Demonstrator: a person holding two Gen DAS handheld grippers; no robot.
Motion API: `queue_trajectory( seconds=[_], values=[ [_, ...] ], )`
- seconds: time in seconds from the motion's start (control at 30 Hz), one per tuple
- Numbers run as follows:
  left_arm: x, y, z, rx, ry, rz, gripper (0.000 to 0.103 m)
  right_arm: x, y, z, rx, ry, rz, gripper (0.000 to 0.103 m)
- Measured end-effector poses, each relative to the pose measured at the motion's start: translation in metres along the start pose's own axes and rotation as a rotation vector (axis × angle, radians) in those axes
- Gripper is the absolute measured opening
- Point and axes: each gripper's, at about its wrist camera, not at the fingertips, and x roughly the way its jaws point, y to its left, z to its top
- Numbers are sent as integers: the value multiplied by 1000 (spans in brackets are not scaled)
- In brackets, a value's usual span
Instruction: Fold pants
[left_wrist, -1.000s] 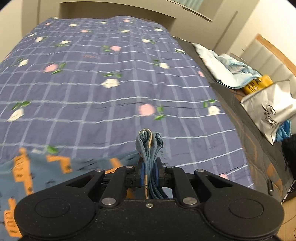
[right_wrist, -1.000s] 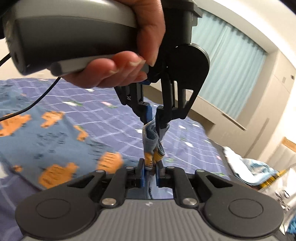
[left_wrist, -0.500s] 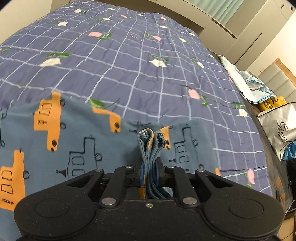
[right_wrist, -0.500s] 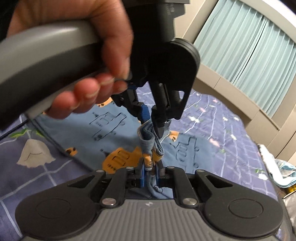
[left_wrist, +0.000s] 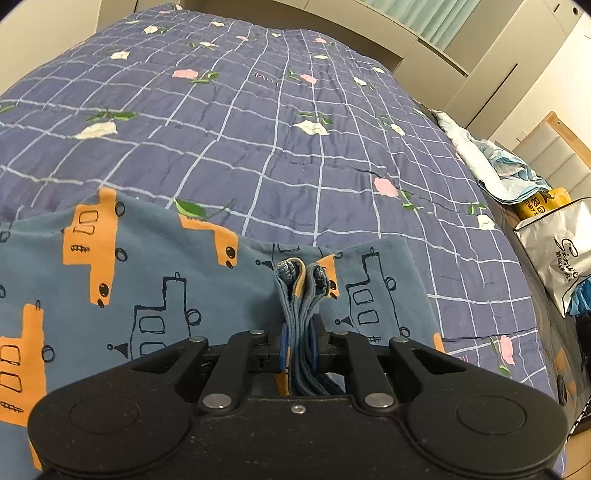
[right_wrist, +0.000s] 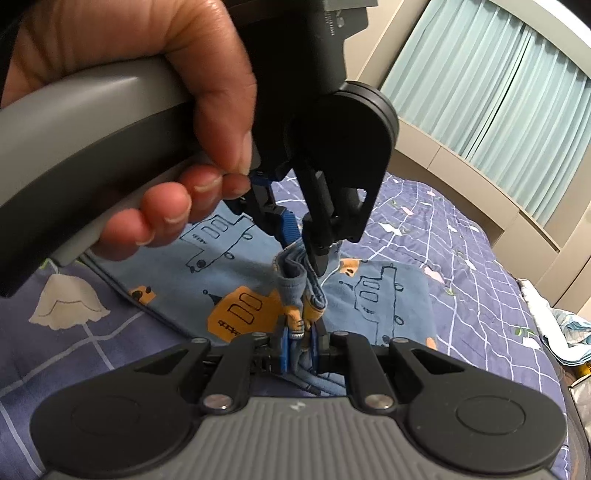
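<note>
Here both grippers' fingers (left_wrist: 286, 339) (right_wrist: 284, 345) pinch bunched pants (left_wrist: 184, 295) fabric, nearly closed.

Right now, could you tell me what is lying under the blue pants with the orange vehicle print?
The pants lie spread on the navy checked floral bedspread, which shows beyond them. Whatever lies beneath the cloth itself is covered.

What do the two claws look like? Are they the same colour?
Nearly. The left claw has a black speckled body, black linkage bars with silver rivets, and blue pads. The right claw matches but has a grey ribbed top. The hand wraps a grey handle.
</note>
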Motion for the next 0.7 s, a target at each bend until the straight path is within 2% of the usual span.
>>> queue_trajectory(
  seconds=[0.4,0.7],
  values=[
    [-44,5,10,65,-45,37,12,-19,11,21,-21,-63,-4,13],
    [-77,54,9,60,-58,93,12,-21,44,44,-42,-83,90,13]
  ],
)
